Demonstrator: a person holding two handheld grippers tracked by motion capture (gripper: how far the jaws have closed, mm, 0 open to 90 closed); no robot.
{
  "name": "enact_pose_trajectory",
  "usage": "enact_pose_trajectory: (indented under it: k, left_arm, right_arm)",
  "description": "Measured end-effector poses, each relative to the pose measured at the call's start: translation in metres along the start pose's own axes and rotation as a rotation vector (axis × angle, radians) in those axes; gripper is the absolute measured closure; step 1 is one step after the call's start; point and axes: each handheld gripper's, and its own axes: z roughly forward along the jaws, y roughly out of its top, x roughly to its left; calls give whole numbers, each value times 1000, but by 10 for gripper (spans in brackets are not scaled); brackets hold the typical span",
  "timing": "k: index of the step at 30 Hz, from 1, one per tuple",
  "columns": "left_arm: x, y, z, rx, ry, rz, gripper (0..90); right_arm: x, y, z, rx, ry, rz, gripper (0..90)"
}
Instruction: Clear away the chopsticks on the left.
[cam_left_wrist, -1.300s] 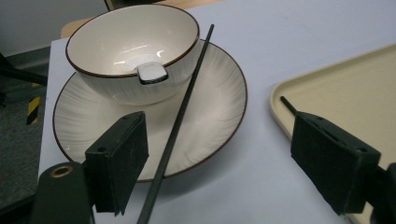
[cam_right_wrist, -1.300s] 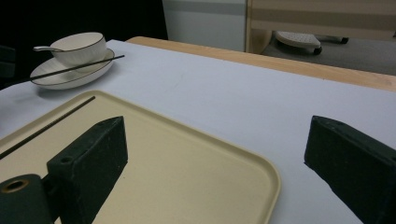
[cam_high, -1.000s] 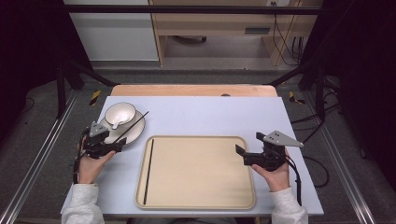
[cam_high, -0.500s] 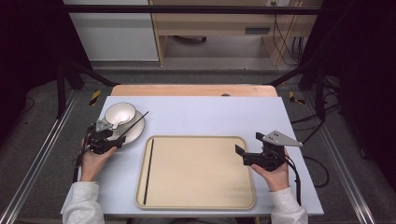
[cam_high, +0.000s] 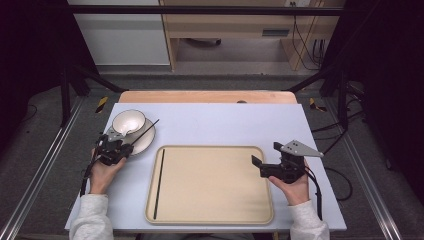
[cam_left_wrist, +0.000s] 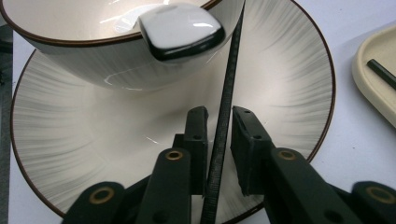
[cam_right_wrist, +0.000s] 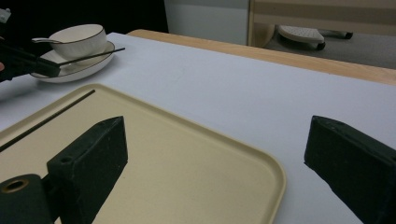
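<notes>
A black chopstick (cam_left_wrist: 224, 116) lies slanted across a white plate (cam_high: 146, 141) that carries a bowl (cam_high: 128, 121) with a spoon (cam_left_wrist: 180, 30) resting in it. My left gripper (cam_left_wrist: 219, 121) straddles this chopstick low over the plate. Its jaws have just been closing and stand narrow, with thin slivers of plate still showing on either side of the stick. A second chopstick (cam_high: 159, 182) lies along the left side of the beige tray (cam_high: 215, 200). My right gripper (cam_high: 265, 154) hovers open at the tray's right edge, holding nothing.
The white tabletop (cam_high: 225, 122) stretches behind the tray. A wooden strip (cam_high: 205, 96) runs along the far edge. Metal rails (cam_high: 45, 165) flank the table on both sides.
The left gripper's jaws have narrowed around the chopstick on the plate. The chopstick lies where it did. The right hand has stayed put.
</notes>
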Motion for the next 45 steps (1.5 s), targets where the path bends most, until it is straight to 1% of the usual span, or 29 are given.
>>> enact_pose_trajectory:
  k: [5, 8, 9, 10, 16, 18, 20, 23, 25, 30, 34, 37, 39, 41, 43, 45]
  left_arm:
    - [-1, 0, -1, 1, -20, 0, 822]
    - [-3, 1, -1, 5, -32, 12, 847]
    - [-5, 1, -1, -2, -32, 12, 847]
    - [-5, 1, -2, 4, -32, 15, 849]
    - [-8, 2, -7, -16, -47, 0, 850]
    - [-11, 4, -9, -22, -44, 5, 850]
    - [-13, 6, -12, -38, -46, -3, 850]
    - [-15, 9, -19, -48, -43, -1, 850]
    - [-19, 10, -22, -66, -42, -9, 851]
    - [-29, 14, -29, -77, -32, -9, 851]
    - [-37, 17, -37, -101, -27, -17, 851]
    - [-42, 19, -46, -124, -26, -35, 851]
    - [-47, 19, -52, -140, -14, -47, 851]
    - [-51, 17, -59, -154, -9, -60, 851]
    - [-55, 16, -65, -164, -3, -61, 851]
    - [-61, 15, -70, -172, 4, -66, 851]
  right_arm:
    - [0, 0, 0, -1, 0, -1, 62]
    - [0, 0, 0, -1, 2, 2, 62]
    - [0, 0, 0, -1, 0, 1, 61]
    - [0, 0, 0, -1, -2, 1, 61]
    - [0, 0, -1, -3, -2, 1, 61]
    - [-1, 1, -2, -10, -1, 1, 61]
    - [-1, 1, -3, -12, -3, 4, 61]
    - [-2, 2, -4, -14, -5, 5, 61]
    - [-2, 2, -5, -17, -7, 6, 61]
    - [-3, 3, -6, -26, -11, 5, 62]
    - [-3, 3, -7, -27, -14, 9, 62]
    - [-3, 3, -8, -27, -14, 8, 62]
    - [-3, 3, -8, -27, -17, 14, 62]
    - [-4, 3, -9, -31, -15, 10, 62]
    - [-4, 3, -9, -27, -17, 17, 62]
    - [-4, 3, -8, -27, -17, 14, 62]
